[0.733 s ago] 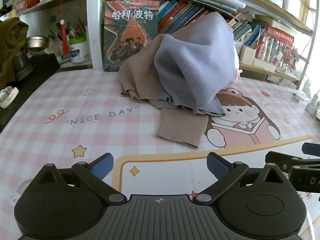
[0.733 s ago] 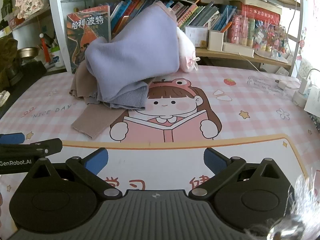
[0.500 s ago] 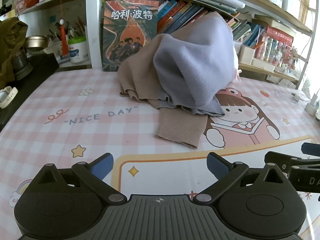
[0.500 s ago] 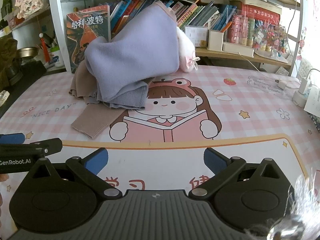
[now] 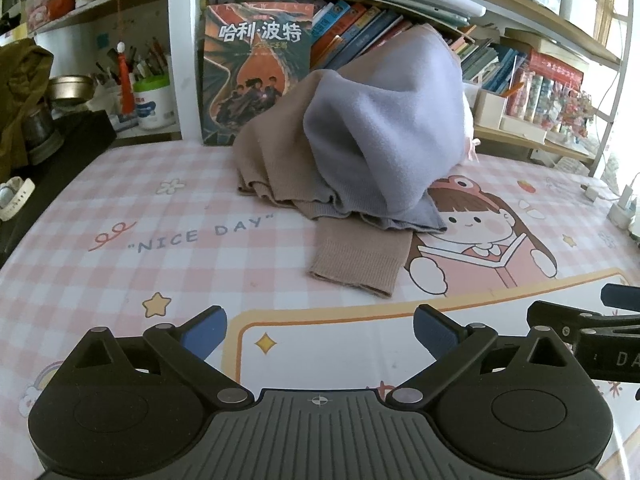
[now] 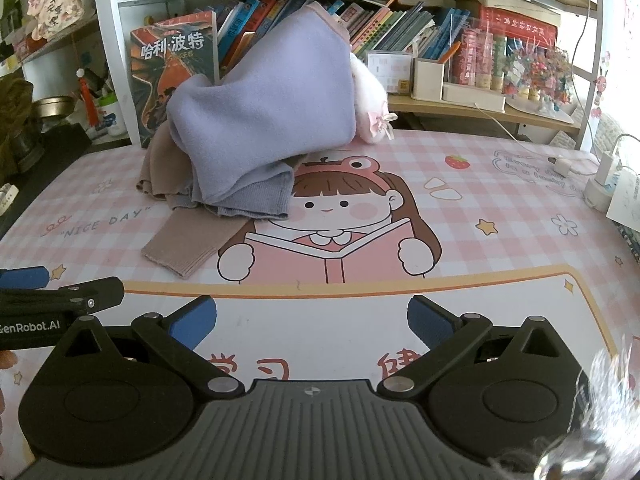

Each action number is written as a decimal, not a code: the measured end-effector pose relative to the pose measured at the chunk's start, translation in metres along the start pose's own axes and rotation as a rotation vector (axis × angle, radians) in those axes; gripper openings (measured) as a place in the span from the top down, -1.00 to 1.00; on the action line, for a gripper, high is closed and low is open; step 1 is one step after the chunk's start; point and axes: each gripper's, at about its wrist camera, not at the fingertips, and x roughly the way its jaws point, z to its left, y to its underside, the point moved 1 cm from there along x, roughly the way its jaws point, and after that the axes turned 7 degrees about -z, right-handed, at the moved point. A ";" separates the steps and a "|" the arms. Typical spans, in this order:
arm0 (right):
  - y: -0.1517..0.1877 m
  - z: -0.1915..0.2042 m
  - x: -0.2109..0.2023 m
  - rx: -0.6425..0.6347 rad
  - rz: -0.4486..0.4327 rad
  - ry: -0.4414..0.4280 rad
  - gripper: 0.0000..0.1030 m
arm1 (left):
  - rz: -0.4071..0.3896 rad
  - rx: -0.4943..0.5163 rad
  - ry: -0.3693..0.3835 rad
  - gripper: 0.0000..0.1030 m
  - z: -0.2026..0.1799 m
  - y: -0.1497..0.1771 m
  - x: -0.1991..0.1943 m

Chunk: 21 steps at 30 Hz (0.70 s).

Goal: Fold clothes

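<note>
A lavender fleece garment [image 5: 384, 136] lies heaped over a tan knit sweater [image 5: 276, 160] at the back of the pink checked mat, leaning against the books. A tan ribbed sleeve [image 5: 360, 260] sticks out toward me. The same pile shows in the right wrist view: the lavender garment [image 6: 264, 120] and the tan sleeve [image 6: 188, 240]. My left gripper [image 5: 318, 328] is open and empty, low over the mat in front of the sleeve. My right gripper [image 6: 312, 318] is open and empty, to the right of the left one, near the mat's front.
A bookshelf with a large standing book [image 5: 256, 76] and rows of books [image 6: 400, 28] rises behind the pile. A white plush toy [image 6: 372, 100] sits right of the clothes. Chargers and cables [image 6: 600, 184] lie at the right edge. A black surface [image 5: 52, 160] borders the left.
The left wrist view has drifted slightly, with the pile shifting a little left. Both grippers stay open and the clothes have not moved.
</note>
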 end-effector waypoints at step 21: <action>0.000 -0.001 0.001 0.001 0.001 0.004 -1.00 | 0.004 -0.003 -0.003 -0.96 0.000 -0.001 0.001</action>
